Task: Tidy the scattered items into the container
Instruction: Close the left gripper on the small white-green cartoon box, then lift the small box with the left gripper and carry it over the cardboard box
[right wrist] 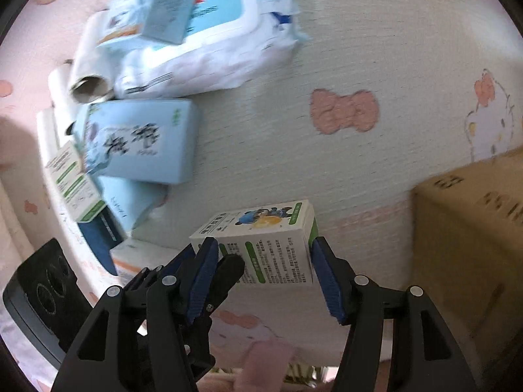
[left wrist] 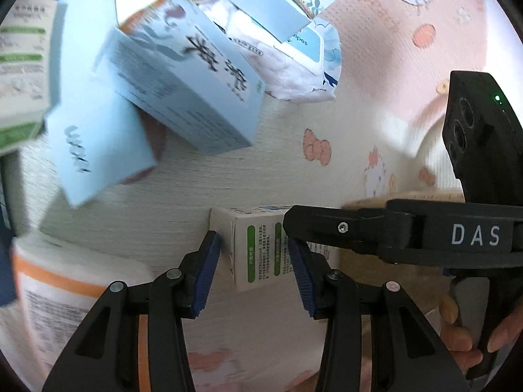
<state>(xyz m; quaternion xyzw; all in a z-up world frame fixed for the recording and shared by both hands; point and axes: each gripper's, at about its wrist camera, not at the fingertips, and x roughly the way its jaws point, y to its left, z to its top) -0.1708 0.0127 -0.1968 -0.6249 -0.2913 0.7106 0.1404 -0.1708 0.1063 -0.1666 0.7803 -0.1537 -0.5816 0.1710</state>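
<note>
A small white box with green labels (left wrist: 258, 248) (right wrist: 268, 248) lies on the pale mat. My left gripper (left wrist: 253, 258) has its blue pads on either side of the box, at its sides. My right gripper (right wrist: 264, 261) also straddles the same box, pads close to both sides; its finger shows in the left wrist view (left wrist: 343, 228). Whether either one squeezes the box I cannot tell. A cardboard box (right wrist: 470, 228), the container, stands to the right.
A heap of light blue tissue boxes (left wrist: 183, 91) (right wrist: 140, 140), a wipes pack (right wrist: 209, 49) (left wrist: 300, 62), paper rolls (right wrist: 88, 75) and a white-orange pack (left wrist: 65, 294) lies to the left and back. The mat (right wrist: 359, 49) has pink cartoon prints.
</note>
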